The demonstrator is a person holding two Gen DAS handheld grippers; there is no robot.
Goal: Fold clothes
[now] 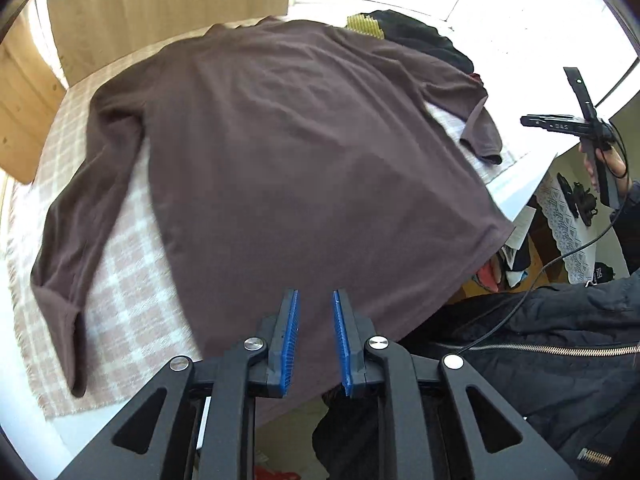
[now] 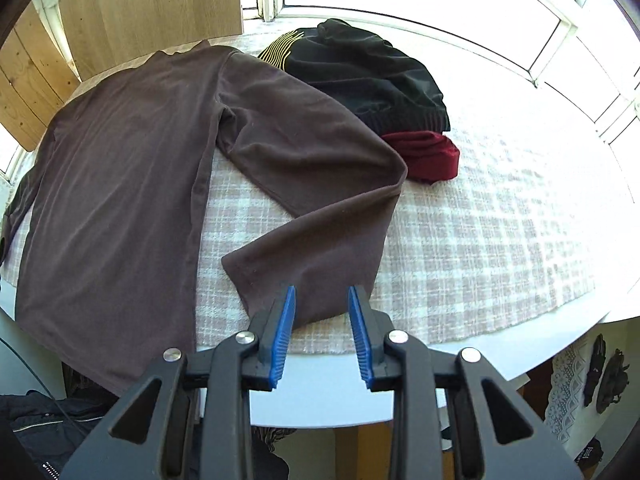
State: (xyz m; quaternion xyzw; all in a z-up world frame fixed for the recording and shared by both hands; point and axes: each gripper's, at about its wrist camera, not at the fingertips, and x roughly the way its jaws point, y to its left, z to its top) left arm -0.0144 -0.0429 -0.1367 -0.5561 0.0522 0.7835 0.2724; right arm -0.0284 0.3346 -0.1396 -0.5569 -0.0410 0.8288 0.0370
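The brown shirt [image 1: 304, 152] lies flat on the counter [image 2: 500, 208]. Both claws hover above its near edge, apart from it: left claw [image 1: 316, 300] and right claw [image 2: 322, 296] narrowly parted, empty.

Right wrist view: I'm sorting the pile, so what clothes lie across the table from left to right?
Brown long-sleeved shirt → black garment with yellow stripes → dark red garment.

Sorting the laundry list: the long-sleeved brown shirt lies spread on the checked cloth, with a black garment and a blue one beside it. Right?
Not quite: the garment beside the black garment is dark red, not blue, as the right wrist view shows. The long-sleeved brown shirt does lie spread on the checked cloth.
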